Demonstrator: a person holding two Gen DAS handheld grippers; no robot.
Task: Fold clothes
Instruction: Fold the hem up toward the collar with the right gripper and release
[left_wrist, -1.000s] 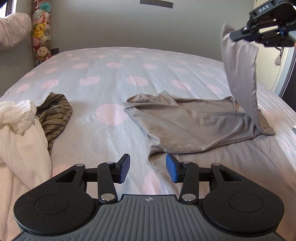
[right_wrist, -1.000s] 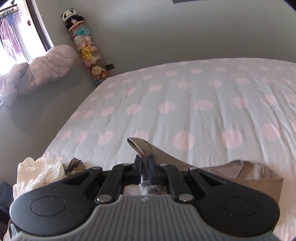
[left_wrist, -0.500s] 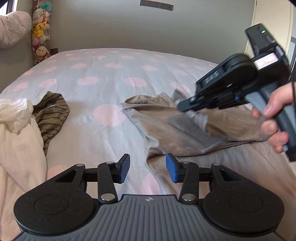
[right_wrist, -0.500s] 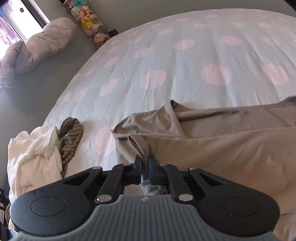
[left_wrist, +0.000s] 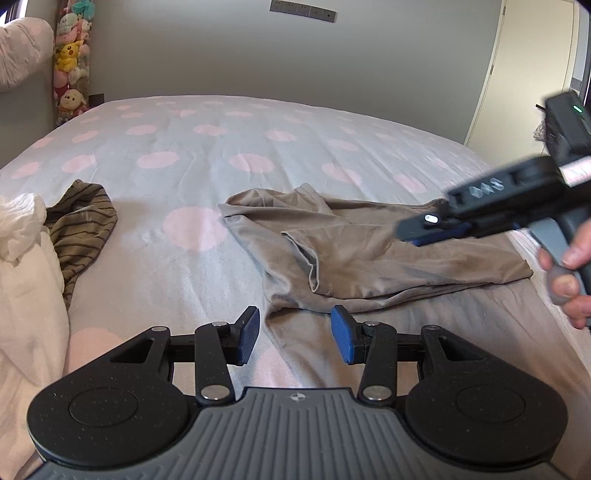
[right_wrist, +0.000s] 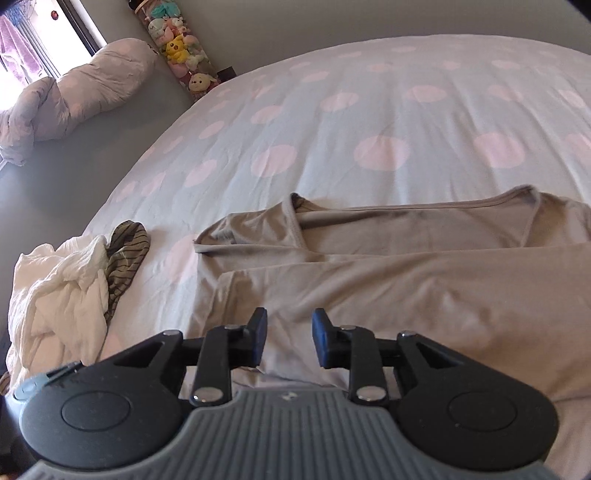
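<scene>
Taupe shirt (left_wrist: 369, 258) spread partly folded on the polka-dot bed (left_wrist: 207, 155). Left hand-held gripper (left_wrist: 294, 339) parted and empty just short of its near edge; right hand-held gripper (right_wrist: 287, 341) likewise parted, empty, above the cloth. Off to the left, striped garment (left_wrist: 83, 221) beside white bundle (left_wrist: 26, 280).

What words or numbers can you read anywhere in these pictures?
None can be read for sure.
Right gripper: pale raised marks on its black side, too blurred to read.
Same gripper: a white sticker near its top, too blurred to read.
Left gripper: only a small round emblem on its grey body, no letters.
</scene>
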